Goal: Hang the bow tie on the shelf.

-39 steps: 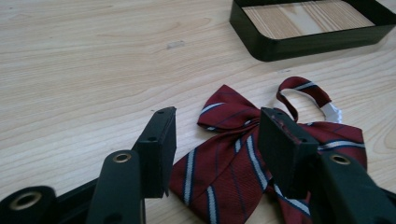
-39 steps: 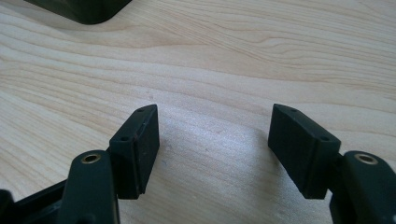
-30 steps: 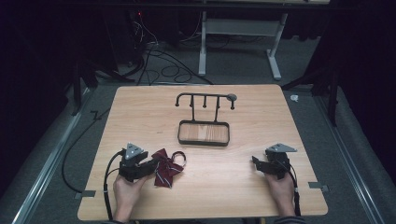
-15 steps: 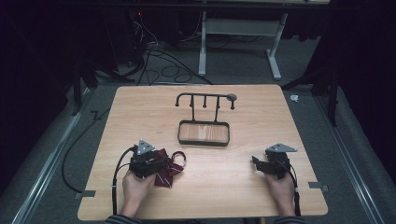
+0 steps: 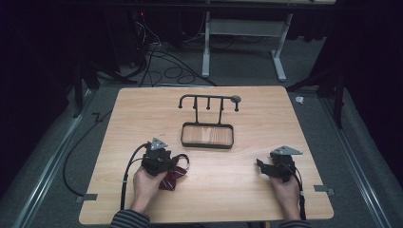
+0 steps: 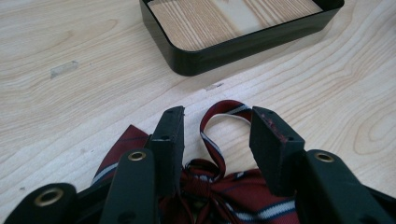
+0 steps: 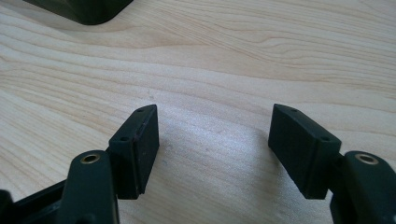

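Dark red cloth with white and navy stripes, a bow tie (image 5: 173,175), lies on the counter (image 5: 237,190) near its front edge, left of the middle. The left hand-held gripper (image 5: 164,164) is over it, held by the left hand (image 5: 145,185). In the left gripper view its jaws stand apart on either side of the bow tie's (image 6: 210,186) knot and its thin loop; they have just been closing, and the cloth is between them. The left jaw sits against the knot, while the right jaw shows a gap to the loop, so the pads do not yet press from both sides.

Farther back, near the middle of the counter, stands a black tray (image 5: 207,142) with a wooden floor, and a black rack (image 5: 209,99) of hooks rises just behind it. The tray's (image 6: 224,51) near wall shows ahead of the left jaws, well apart from the bow tie.

At the right, the right hand-held gripper (image 5: 266,166) rests low over bare wood in the right hand (image 5: 285,190), its jaws wide apart with nothing between them, well apart from the tray.
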